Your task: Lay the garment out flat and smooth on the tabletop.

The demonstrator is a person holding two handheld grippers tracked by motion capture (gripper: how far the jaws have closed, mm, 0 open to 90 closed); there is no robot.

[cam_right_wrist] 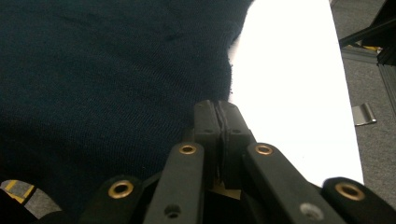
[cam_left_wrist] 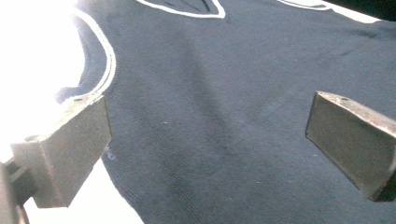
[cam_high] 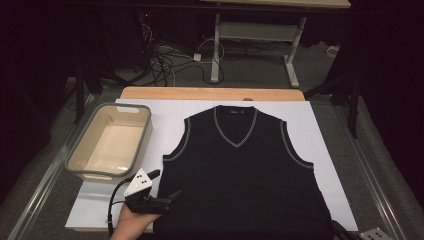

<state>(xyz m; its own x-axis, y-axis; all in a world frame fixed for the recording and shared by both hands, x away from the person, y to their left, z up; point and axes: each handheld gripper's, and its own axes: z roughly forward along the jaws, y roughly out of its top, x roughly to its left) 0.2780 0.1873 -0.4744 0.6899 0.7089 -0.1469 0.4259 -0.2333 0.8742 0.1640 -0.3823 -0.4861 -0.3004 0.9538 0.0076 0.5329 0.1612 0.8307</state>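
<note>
I see a dark sleeveless vest (cam_high: 240,170) lying flat, front up, on the white sheet (cam_high: 330,130) that covers the table; V-neck at the far side, hem at the near edge. A beige tub (cam_high: 77,150) sits on the sheet's left side, just left of the vest.

Left gripper (cam_high: 167,187) at the near left, over the vest's left side below the armhole. My left gripper view has its jaws spread wide with nothing between them but the knit underneath (cam_left_wrist: 224,116); the pads are not pressing anything.

Right gripper (cam_right_wrist: 218,126) at the vest's near right edge, where cloth meets sheet (cam_right_wrist: 289,93). Its jaws are pressed together; whether any fabric is pinched between them I cannot tell.
</note>
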